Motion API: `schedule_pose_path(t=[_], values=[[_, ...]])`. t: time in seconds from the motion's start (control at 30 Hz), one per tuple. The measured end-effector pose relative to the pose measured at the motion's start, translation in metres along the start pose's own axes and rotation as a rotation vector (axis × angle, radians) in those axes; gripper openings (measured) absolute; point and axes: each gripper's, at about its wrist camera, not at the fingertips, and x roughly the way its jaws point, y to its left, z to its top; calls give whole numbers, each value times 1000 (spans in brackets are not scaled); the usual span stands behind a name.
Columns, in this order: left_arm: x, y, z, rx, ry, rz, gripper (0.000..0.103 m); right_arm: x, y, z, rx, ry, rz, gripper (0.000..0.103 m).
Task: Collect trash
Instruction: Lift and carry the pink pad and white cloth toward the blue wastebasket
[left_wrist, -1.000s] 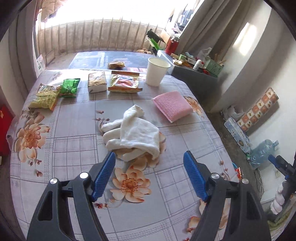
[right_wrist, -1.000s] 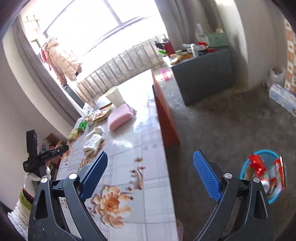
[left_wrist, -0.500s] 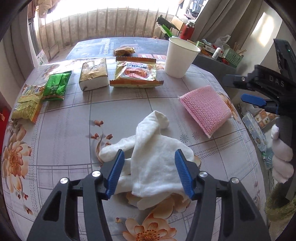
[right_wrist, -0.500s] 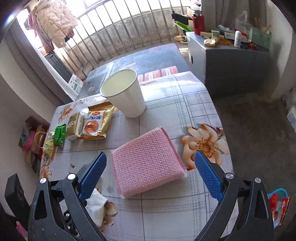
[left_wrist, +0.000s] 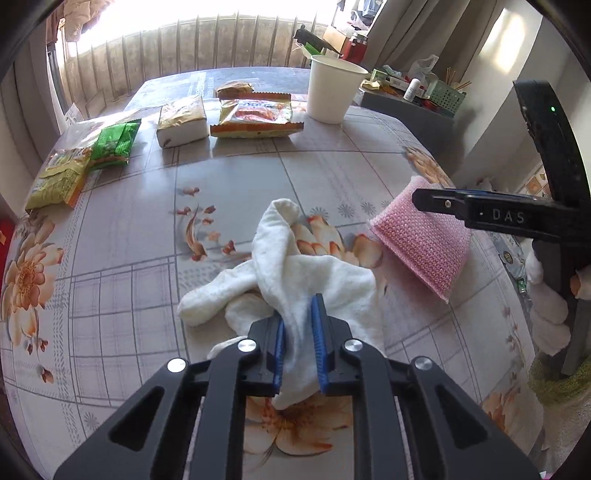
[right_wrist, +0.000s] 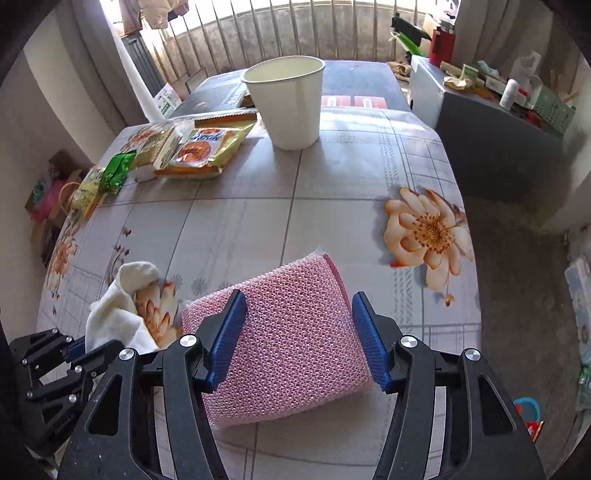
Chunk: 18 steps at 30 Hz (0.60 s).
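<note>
A home: floral-clothed table (right_wrist: 332, 184), snack packets (left_wrist: 255, 118), curtains (left_wrist: 443, 44), balcony railing (right_wrist: 295, 33).

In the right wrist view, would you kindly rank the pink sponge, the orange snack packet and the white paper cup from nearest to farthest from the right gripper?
1. Pink sponge: between the open right gripper fingers.
2. Orange snack packet: far left.
3. White paper cup: straight ahead, slightly beyond the packet.
</note>
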Motion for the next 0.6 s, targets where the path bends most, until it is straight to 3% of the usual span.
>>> schedule_pose_path(t=[0.2,0.37,0.43,0.5,0.6], values=[[-35,-21,-69,21,64,-125,13,-45,26,-99,-157,23,98,58],[-59,-49,-125,70,106,-202,13,-86,48,-172,-282,13,115,58],[-66,-65,-143,124,102,-207,13,-100,58,-189,-321,-28,81,59],[-70,-79,-156,168,91,-201,13,-116,61,-198,-293,-76,70,60],[-73,-93,-169,177,95,-229,13,-153,40,-203,-131,-203,108,68]])
